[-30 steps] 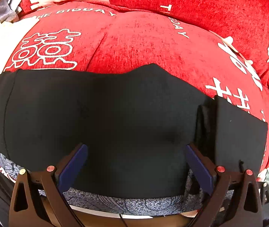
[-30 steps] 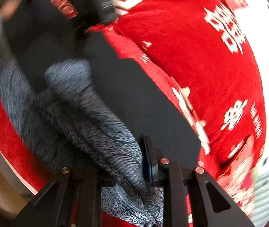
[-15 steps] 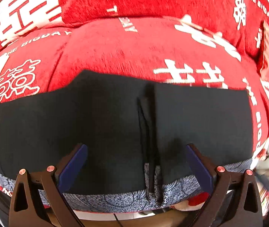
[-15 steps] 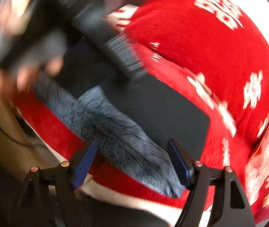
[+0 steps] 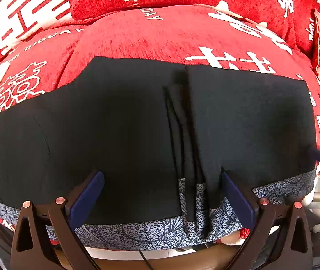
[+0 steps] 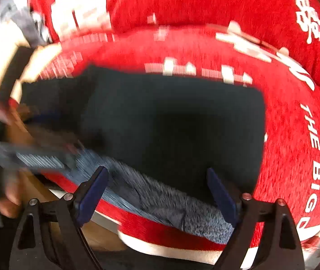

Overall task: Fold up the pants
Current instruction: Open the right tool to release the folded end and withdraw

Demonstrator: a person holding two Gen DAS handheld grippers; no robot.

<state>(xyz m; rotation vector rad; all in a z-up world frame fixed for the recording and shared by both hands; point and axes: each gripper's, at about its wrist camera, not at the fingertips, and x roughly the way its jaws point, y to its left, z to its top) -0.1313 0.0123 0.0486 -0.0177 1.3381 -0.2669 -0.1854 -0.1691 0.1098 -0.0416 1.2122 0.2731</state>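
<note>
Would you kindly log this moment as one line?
black pants: flat on red sofa cushion | left gripper: open | right gripper: open, blurred

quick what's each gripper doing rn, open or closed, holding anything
Left gripper: open, holding nothing, above the black pants.
Right gripper: open, holding nothing, over the pants' right end; view blurred.

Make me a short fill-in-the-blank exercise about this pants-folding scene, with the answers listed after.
1. The pants lying across the cushion are ____ in colour.
2. The cushion under them is ____ with white lettering.
3. The jaws of the left gripper stand ____, holding nothing.
4. The band along the near edge of the pants has a blue-grey ____ print.

Answers: black; red; open; patterned
</note>
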